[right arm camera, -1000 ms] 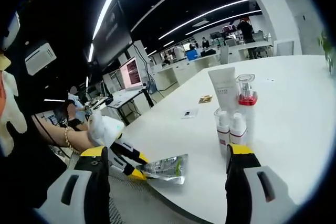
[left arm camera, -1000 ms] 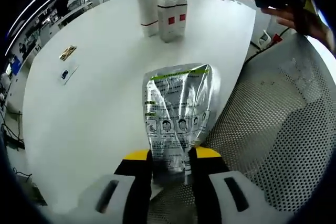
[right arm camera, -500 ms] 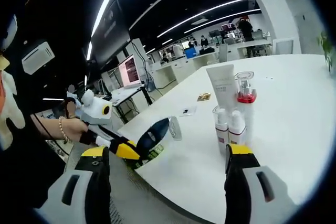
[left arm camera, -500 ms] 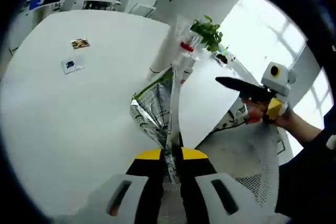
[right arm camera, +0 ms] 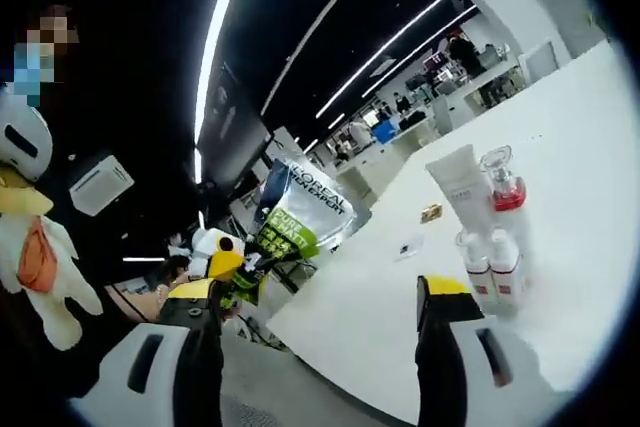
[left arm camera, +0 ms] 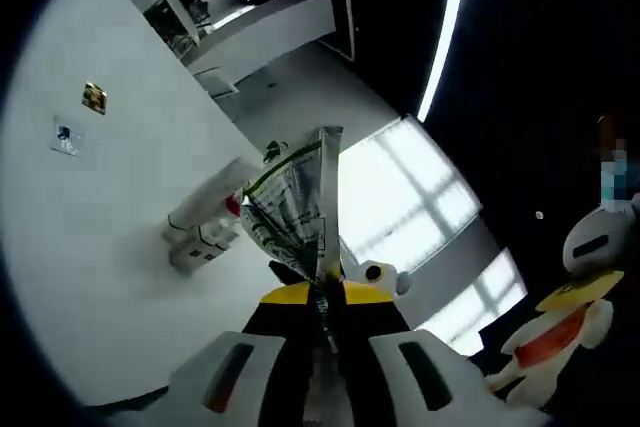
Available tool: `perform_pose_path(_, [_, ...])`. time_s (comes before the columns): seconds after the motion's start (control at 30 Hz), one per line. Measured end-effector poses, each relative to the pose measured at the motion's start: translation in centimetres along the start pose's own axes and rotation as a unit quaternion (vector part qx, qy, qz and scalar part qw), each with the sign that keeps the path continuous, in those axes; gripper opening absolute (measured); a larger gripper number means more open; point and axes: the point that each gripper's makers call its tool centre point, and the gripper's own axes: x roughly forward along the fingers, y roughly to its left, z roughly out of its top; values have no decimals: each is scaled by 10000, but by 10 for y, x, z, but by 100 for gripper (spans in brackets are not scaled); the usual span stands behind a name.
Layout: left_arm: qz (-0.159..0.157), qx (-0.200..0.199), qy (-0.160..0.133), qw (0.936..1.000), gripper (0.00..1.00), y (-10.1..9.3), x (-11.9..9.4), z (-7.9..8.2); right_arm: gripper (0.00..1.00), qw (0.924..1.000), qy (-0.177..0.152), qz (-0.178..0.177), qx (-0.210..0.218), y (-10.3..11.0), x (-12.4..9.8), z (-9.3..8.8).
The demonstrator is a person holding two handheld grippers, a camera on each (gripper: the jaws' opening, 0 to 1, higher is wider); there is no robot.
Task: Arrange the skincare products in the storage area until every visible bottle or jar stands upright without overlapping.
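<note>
A broad white surface (right arm camera: pixel 560 177) carries a tight cluster of skincare items, all upright, in the right gripper view: a white tube (right arm camera: pixel 462 185) at the back, a pump bottle w/ red collar (right arm camera: pixel 504 190) touching its side, and two small white bottles (right arm camera: pixel 493 265) w/ red labels just in front of the tube. A small card (right arm camera: pixel 431 213) and a slip of paper (right arm camera: pixel 409 247) lie flat on the surface, well beyond the tube. The foil sachet (left arm camera: pixel 295 209) is lifted off the surface, well apart from the tube, its lower edge pinched between the closed yellow-tipped fingers of the left gripper (left arm camera: pixel 322 299); the right gripper view shows its dark printed face (right arm camera: pixel 300 209). The right gripper (right arm camera: pixel 320 319) hangs near the surface edge, fingers spread wide, gripping nothing. In the left gripper view the cluster (left arm camera: pixel 205 227) is prob. the same group, too blurred to sort.
</note>
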Motion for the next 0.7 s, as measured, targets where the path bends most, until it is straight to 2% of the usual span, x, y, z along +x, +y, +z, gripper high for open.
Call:
perform_pose_path(0.1, [-597, -181, -192, 9979, 3, -26, 1, 7, 75, 9995, -110, 258, 147, 14, 12, 6])
perform_pose_path(0.17, [-845, -227, -322, 9956, 3, -36, 1, 11, 74, 9978, -330, 509, 286, 26, 17, 15])
perform_pose_path(0.2, [-1088, -283, -377, 9929, 3, -44, -1, 14, 73, 9964, -438, 619, 389, 30, 19, 19])
perform_pose_path(0.27, [-1369, -447, -502, 9883, 3, -53, -3, 19, 72, 9923, -700, 828, 603, 38, 21, 30])
perform_pose_path(0.37, [-1797, -643, -619, 9797, 3, -68, -7, 23, 69, 9804, -1156, 1246, 995, 52, 24, 49])
perform_pose_path(0.43, [-2101, -801, -605, 9725, 3, -79, -10, 23, 68, 9735, -1340, 1446, 1160, 60, 27, 57])
perform_pose_path(0.53, [-2338, -882, -549, 9667, 4, -87, -10, 21, 65, 9687, -1358, 1647, 1266, 67, 34, 60])
perform_pose_path(0.63, [-2524, -925, -440, 9622, 4, -95, -9, 16, 60, 9600, -1437, 1923, 1440, 78, 39, 63])
perform_pose_path(0.67, [-2553, -928, -416, 9615, 4, -97, -9, 15, 59, 9518, -1532, 2094, 1633, 83, 38, 67])
perform_pose_path(0.7, [-2584, -915, -403, 9608, 4, -98, -9, 13, 56, 9479, -1569, 2192, 1697, 86, 38, 68])
